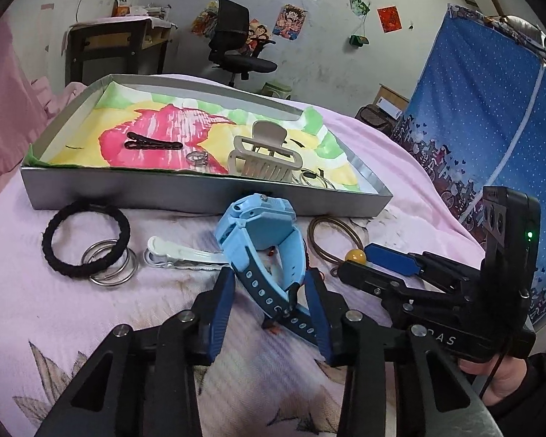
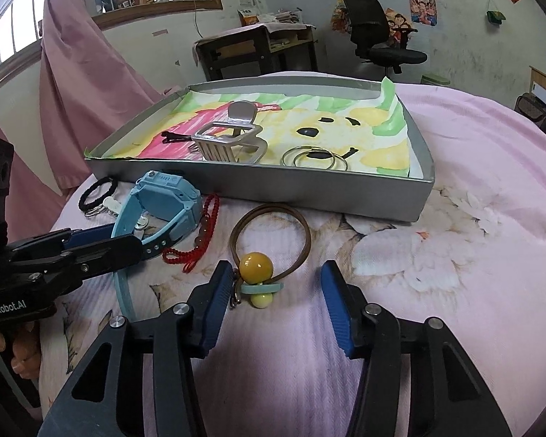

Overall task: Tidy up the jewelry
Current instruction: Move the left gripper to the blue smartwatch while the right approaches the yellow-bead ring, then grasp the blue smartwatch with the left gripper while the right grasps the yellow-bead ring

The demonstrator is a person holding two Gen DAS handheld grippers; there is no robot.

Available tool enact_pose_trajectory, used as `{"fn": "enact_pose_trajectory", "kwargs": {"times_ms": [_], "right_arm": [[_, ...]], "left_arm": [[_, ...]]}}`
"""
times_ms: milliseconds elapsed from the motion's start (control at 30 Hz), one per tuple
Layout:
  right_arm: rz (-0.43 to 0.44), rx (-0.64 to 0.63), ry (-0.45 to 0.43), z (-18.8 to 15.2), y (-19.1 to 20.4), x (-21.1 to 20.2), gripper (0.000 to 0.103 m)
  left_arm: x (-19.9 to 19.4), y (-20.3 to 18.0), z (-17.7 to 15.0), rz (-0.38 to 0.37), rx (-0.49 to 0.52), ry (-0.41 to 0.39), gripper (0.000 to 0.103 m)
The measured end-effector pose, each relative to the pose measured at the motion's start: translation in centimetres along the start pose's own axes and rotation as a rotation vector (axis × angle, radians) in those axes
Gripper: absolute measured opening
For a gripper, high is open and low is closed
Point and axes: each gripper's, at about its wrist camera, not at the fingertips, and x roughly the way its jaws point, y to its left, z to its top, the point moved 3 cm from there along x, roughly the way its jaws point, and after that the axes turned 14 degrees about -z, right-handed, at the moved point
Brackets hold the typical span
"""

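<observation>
A light-blue watch [image 1: 262, 225] lies on the pink bedspread in front of the grey tray [image 1: 200, 191]. My left gripper [image 1: 269, 276] is shut on its strap loop, one blue pad against each side. The watch [image 2: 167, 196] and left gripper [image 2: 120, 240] also show at the left of the right wrist view. My right gripper [image 2: 276, 267] is open around a brown hair tie with a yellow bead [image 2: 255, 265]; its left pad touches the tie's metal charm. The right gripper [image 1: 356, 259] shows beside that bead [image 1: 355, 256].
A black hair tie [image 1: 85, 240], metal rings [image 1: 109, 266], a white clip [image 1: 178, 255] and a red bead bracelet [image 2: 207, 225] lie loose on the bed. The tray holds a beige claw clip [image 1: 262, 156], black hairpins [image 1: 153, 144] and hoops [image 2: 315, 158].
</observation>
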Motion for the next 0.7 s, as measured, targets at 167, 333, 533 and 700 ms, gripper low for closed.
{"fn": "enact_pose_trajectory", "kwargs": {"times_ms": [167,333,533,700], "right_arm": [[0.005,-0.004,0.008,0.1,0.3,0.3,0.04],[0.012,0.001,0.015,0.1,0.2,0.6,0.032],[0.01,0.001,0.027,0.0,0.4,0.7,0.025],[0.012,-0.002,0.016,0.0,0.4,0.4,0.024]], "left_arm": [[0.1,-0.1,0.0,-0.005,-0.003,-0.004,0.032],[0.0,-0.1,-0.1,-0.017,0.001,-0.019,0.026],[-0.8,-0.1,-0.7,-0.055,0.003,-0.059,0.02],[-1.3,-0.2,-1.1,-0.058,0.008,-0.088,0.018]]}}
